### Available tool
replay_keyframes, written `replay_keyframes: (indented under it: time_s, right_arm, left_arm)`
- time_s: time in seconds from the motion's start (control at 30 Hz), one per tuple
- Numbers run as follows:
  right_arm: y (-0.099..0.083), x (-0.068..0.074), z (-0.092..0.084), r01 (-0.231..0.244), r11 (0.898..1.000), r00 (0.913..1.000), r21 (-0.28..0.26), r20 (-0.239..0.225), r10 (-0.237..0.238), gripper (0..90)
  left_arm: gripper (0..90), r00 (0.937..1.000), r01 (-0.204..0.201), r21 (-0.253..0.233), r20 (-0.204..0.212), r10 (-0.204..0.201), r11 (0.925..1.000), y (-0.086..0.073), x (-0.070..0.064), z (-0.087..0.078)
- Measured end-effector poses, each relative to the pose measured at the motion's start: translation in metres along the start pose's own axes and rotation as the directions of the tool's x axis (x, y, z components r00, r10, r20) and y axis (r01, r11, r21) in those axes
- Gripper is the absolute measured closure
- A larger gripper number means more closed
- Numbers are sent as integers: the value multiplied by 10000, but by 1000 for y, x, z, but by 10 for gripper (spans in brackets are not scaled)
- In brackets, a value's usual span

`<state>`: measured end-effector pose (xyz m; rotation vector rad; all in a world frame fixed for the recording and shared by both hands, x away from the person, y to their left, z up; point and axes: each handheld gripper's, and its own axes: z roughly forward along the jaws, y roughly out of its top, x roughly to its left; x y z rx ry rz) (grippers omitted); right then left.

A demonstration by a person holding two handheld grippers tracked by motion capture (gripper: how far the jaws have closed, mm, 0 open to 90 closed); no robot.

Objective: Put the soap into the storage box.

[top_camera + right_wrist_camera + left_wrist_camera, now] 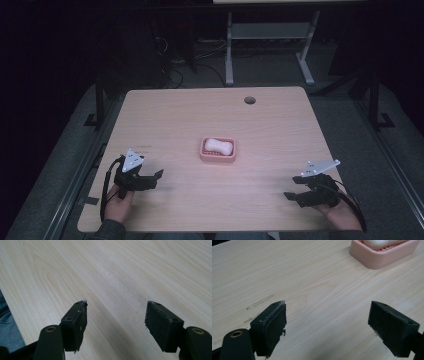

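Observation:
A pink soap dish (218, 150) sits near the middle of the light wooden table (270, 125) with a white bar of soap (218, 145) lying in it. My left gripper (152, 178) rests low at the front left, jaws wide apart and empty. In the left gripper view the dish (382, 255) shows at the top right, well beyond the left gripper (327, 320). My right gripper (295, 196) is at the front right, near the table's edge, open with nothing between its jaws. The right gripper view has bare wood under the right gripper (116, 320).
A round cable hole (249, 100) lies in the table near its far edge. Beyond the table, the legs of a grey frame (229, 50) and cables stand on the dark floor. Grey cloth (6, 325) shows past the table edge in the right gripper view.

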<state>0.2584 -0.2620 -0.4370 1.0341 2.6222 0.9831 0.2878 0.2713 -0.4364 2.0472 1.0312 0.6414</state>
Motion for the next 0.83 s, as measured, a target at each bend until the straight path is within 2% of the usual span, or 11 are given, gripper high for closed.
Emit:
replay_keyframes:
  time_s: [0.17, 0.63, 0.73, 0.83]
  right_arm:
    - [-8, 1, -1, -159, 9998, 9999, -94, 60, 159, 333]
    - [-20, 11, 2, -149, 9994, 9997, -299, 195, 155, 323]
    - [-21, 13, 1, -96, 9992, 9997, -390, 221, 105, 311]
    - [-19, 19, -1, -266, 9981, 9994, -553, 215, 279, 280]
  left_arm:
    - [147, 10000, -19, 31, 28, 19, 10000, 0, 0, 0]
    - [147, 9999, -106, 4, 98, 106, 9999, 0, -1, 0]
    - [147, 9999, -74, -26, 88, 74, 10000, 0, -1, -1]
    - [147, 10000, -47, -50, 76, 48, 10000, 1, -1, -1]
